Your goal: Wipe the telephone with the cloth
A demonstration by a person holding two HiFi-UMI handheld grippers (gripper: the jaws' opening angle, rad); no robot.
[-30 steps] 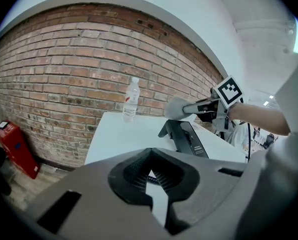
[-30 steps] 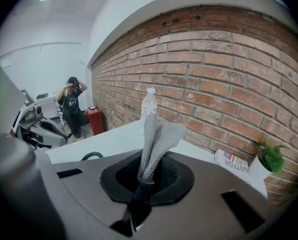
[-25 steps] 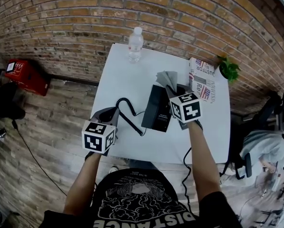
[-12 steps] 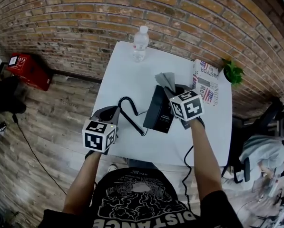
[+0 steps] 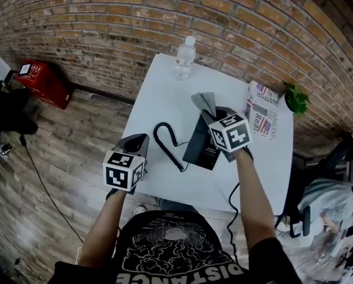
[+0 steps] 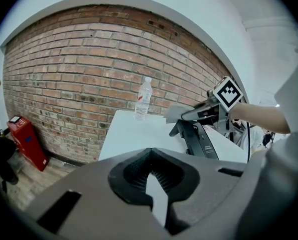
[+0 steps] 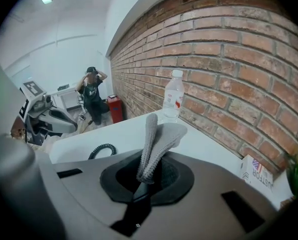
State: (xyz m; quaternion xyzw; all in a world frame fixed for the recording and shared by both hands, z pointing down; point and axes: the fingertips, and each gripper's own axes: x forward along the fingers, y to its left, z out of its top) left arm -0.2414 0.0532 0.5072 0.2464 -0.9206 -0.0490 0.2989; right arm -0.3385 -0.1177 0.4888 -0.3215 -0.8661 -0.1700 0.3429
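While the left gripper (image 6: pixel 156 190) hangs by the near left edge of the white table (image 5: pixel 164 96), its jaws are only a narrow slit apart with nothing between them, and the work sits further right. Next comes the coiled cord (image 5: pixel 164 142), lying loose on the tabletop and running to the black telephone (image 5: pixel 198 141), which stands tilted near the middle of the table. Over it the right gripper (image 7: pixel 144 176) is clamped on a grey knitted cloth (image 7: pixel 157 136). The cloth is pinched at its folded lower end, so the free part sticks out ahead of the jaws, just above the telephone's far end (whether it touches I cannot tell). I judge the cloth soft and floppy, so it wants a hold close to the wiping part. The telephone looks like light, smooth, rigid plastic that may slide or tip under a push, so the idle left gripper could steady its near side, clear of the cord.
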